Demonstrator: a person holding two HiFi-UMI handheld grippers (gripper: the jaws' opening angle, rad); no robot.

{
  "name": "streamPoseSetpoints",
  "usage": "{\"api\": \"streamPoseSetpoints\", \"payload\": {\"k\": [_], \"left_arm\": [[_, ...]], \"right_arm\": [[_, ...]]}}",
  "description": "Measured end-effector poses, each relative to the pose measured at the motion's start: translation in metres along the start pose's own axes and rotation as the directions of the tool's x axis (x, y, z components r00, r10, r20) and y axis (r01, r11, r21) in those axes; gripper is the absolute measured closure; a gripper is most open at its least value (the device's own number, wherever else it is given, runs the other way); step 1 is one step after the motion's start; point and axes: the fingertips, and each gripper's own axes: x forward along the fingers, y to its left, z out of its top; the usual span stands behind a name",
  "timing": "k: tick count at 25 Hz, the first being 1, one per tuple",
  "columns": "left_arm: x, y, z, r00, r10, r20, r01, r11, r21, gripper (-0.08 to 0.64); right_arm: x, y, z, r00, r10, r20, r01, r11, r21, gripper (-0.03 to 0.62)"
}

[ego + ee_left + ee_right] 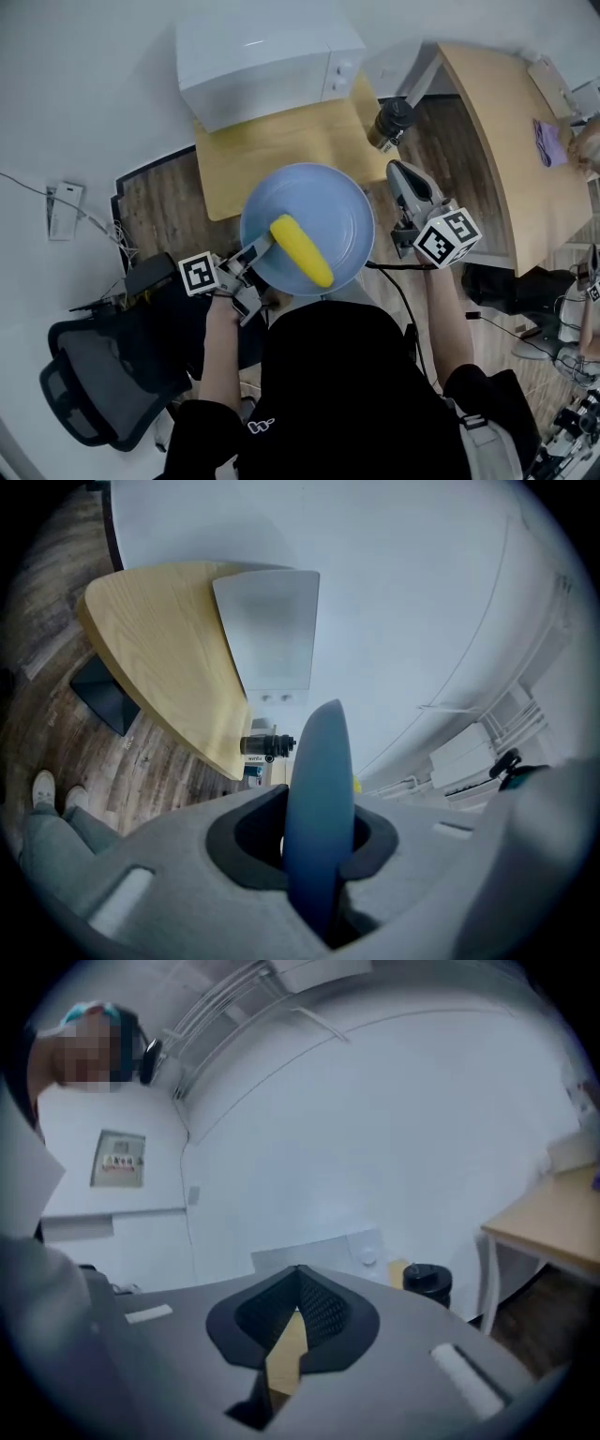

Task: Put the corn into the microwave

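A yellow corn cob (302, 250) lies on a blue plate (323, 202) held in the air in front of the white microwave (267, 56). My left gripper (251, 255) is shut on the plate's near-left rim. In the left gripper view the plate (319, 799) stands edge-on between the jaws, with a sliver of corn (356, 785) behind it and the microwave (267, 630) beyond. My right gripper (401, 173) hovers to the right of the plate, apart from it. It (298, 1283) is shut with nothing held, and points toward the microwave (319, 1251), whose door looks closed.
The microwave stands on a light wooden table (281, 150) with a black tumbler (391, 122) at its right corner. A second wooden table (506, 141) is at the right, a black office chair (103, 375) at lower left, and cables (61, 211) on the floor.
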Motion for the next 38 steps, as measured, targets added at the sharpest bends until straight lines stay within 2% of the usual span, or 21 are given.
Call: {"api": "streamPoseSetpoints", "payload": {"k": [2,5,7,12,16,18,21,24,27,31,38], "left_arm": [[-0.003,0.0,0.002,1.0,0.001,0.025,-0.001,1.0,-0.012,0.494],[-0.011,-0.001,0.006,0.997,0.008,0.075,-0.006,1.0,-0.024,0.494],[-0.016,-0.001,0.009,0.994,0.011,0.104,-0.008,1.0,-0.028,0.494],[-0.029,0.0,0.022,0.986,0.033,0.162,-0.025,0.998,-0.05,0.494],[-0.027,0.001,0.031,0.983,0.048,0.177,-0.041,0.998,-0.045,0.492],[-0.022,0.001,0.034,0.983,0.047,0.178,-0.039,0.998,-0.048,0.492],[-0.014,-0.001,0.042,0.983,0.032,0.179,-0.024,0.999,-0.048,0.493],[-0.007,0.0,0.049,0.982,0.03,0.185,-0.02,0.998,-0.054,0.492],[0.0,0.001,0.057,0.979,0.033,0.2,-0.019,0.998,-0.068,0.492],[-0.001,-0.001,0.06,0.977,0.045,0.208,-0.031,0.997,-0.067,0.492],[0.009,0.007,0.072,0.976,0.068,0.208,-0.054,0.996,-0.072,0.492]], "right_arm": [[0.021,-0.015,-0.018,0.997,-0.079,-0.001,0.078,0.991,-0.107,0.589],[0.062,-0.029,-0.047,0.993,-0.113,-0.024,0.107,0.975,-0.192,0.589],[0.09,-0.04,-0.061,0.991,-0.127,-0.038,0.118,0.973,-0.196,0.589],[0.156,-0.074,-0.078,0.976,-0.214,-0.033,0.205,0.964,-0.171,0.589],[0.199,-0.101,-0.097,0.966,-0.242,-0.094,0.224,0.959,-0.171,0.589],[0.212,-0.124,-0.109,0.947,-0.291,-0.135,0.265,0.946,-0.186,0.589],[0.229,-0.155,-0.124,0.906,-0.374,-0.198,0.321,0.912,-0.253,0.589],[0.243,-0.177,-0.137,0.868,-0.425,-0.257,0.339,0.885,-0.321,0.589],[0.258,-0.193,-0.143,0.846,-0.449,-0.289,0.344,0.872,-0.347,0.589],[0.271,-0.201,-0.156,0.836,-0.443,-0.325,0.342,0.883,-0.322,0.589],[0.283,-0.219,-0.165,0.813,-0.454,-0.366,0.333,0.877,-0.347,0.589]]}}
